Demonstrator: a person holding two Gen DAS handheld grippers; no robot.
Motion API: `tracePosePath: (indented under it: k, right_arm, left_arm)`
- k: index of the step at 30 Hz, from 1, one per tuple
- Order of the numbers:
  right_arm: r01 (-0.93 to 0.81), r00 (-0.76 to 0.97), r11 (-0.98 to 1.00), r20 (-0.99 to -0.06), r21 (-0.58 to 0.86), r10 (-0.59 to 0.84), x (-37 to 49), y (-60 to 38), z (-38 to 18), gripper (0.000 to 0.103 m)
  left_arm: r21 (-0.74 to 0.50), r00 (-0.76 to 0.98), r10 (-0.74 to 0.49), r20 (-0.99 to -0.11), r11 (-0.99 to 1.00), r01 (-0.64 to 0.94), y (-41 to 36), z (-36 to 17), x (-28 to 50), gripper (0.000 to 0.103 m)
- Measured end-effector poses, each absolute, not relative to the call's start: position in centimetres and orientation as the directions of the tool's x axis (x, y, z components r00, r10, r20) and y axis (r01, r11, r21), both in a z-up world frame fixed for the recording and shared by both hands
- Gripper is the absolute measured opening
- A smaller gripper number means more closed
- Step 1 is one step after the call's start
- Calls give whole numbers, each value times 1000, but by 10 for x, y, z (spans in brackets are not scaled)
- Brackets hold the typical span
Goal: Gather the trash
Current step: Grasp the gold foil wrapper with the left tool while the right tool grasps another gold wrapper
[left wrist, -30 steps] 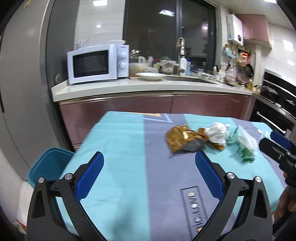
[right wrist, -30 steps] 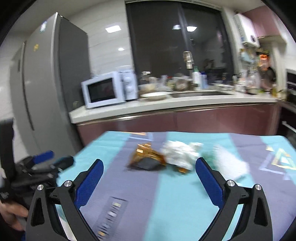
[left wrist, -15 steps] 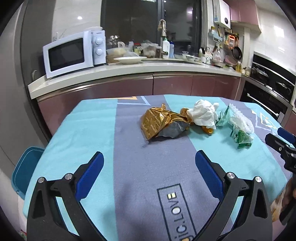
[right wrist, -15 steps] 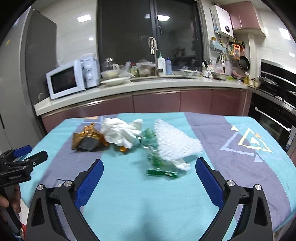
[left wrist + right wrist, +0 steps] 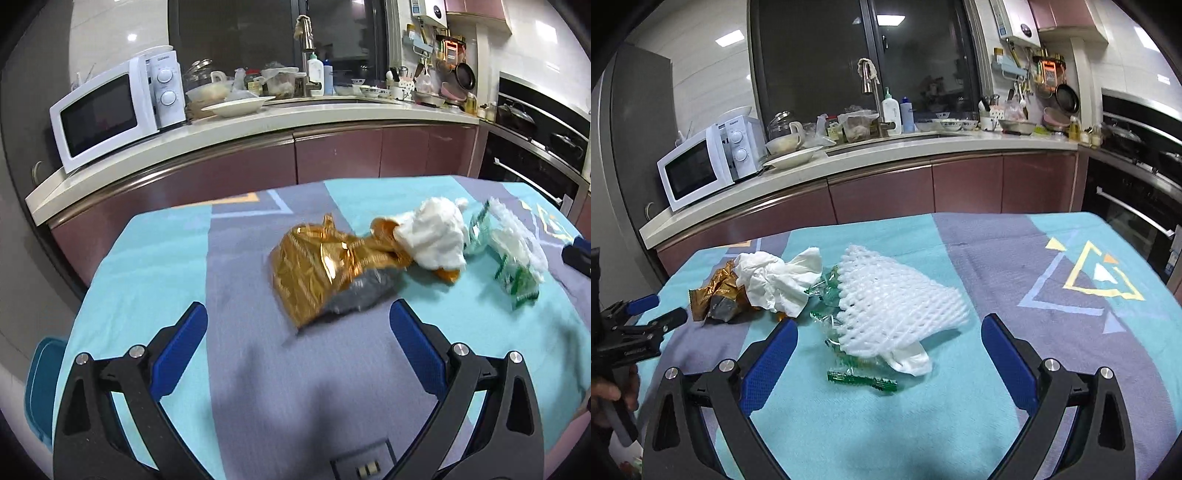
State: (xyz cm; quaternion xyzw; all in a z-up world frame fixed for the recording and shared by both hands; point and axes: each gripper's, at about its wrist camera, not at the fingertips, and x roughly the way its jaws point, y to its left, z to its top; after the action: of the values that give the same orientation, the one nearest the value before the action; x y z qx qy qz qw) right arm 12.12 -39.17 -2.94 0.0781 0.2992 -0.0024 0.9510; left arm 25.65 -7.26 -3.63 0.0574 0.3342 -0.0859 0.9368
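Observation:
Trash lies in a row on the table's cloth [image 5: 155, 266]. A crumpled gold foil wrapper [image 5: 317, 266] lies just ahead of my open, empty left gripper [image 5: 297, 332]. A white tissue [image 5: 436, 236] lies to its right, then a green plastic wrapper [image 5: 517, 284]. In the right wrist view the white foam net [image 5: 890, 299] sits over the green wrapper [image 5: 862, 380], just ahead of my open, empty right gripper [image 5: 888, 339]. The tissue [image 5: 772, 280] and gold wrapper [image 5: 716, 295] lie to the left. The left gripper [image 5: 646, 314] shows at the left edge.
A blue bin [image 5: 40, 387] stands on the floor left of the table. Behind the table runs a kitchen counter [image 5: 258, 118] with a white microwave [image 5: 110, 114], dishes and a sink. An oven [image 5: 535, 158] stands at the right.
Both grippers have moved closer to the table and the trash. The gold wrapper now sits just ahead of the left gripper, the foam net just ahead of the right one.

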Motion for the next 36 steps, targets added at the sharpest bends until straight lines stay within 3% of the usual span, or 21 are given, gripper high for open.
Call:
tracePosePath:
  k: [5,7,10,15,21,26,36]
  right_arm:
    - [-45,823,970,-542,241,173,132,-376,-24,96]
    - [-123,806,954,-533,273,257,139,-357,-22,96]
    - [-209,768,925,-533,316,356,152,-328,-25,96]
    - [-295,722,892,-532,341,443,163,-291,-28,96]
    - [-352,654,846,-541,401,529,173,-268,-34,80]
    - [-343,615,833,-567,434,548,185,-261,-42,68]
    - [-273,586,805,-573,527,574,218,-265,-54,58]
  left_arm:
    - [45,766,-121,-631,980,192,-70,-35,278,97]
    - [51,750,-109,-652,981,187,-68,-42,283,81]
    - [51,727,-104,-679,981,189,-65,-53,291,71]
    - [39,725,-125,-677,978,206,-62,-58,300,71]
    - [20,707,-164,-688,969,245,-65,-64,310,71]
    - [20,688,-168,-706,967,256,-66,-68,325,62]
    - [-4,684,-186,-706,966,259,-64,-70,341,56]
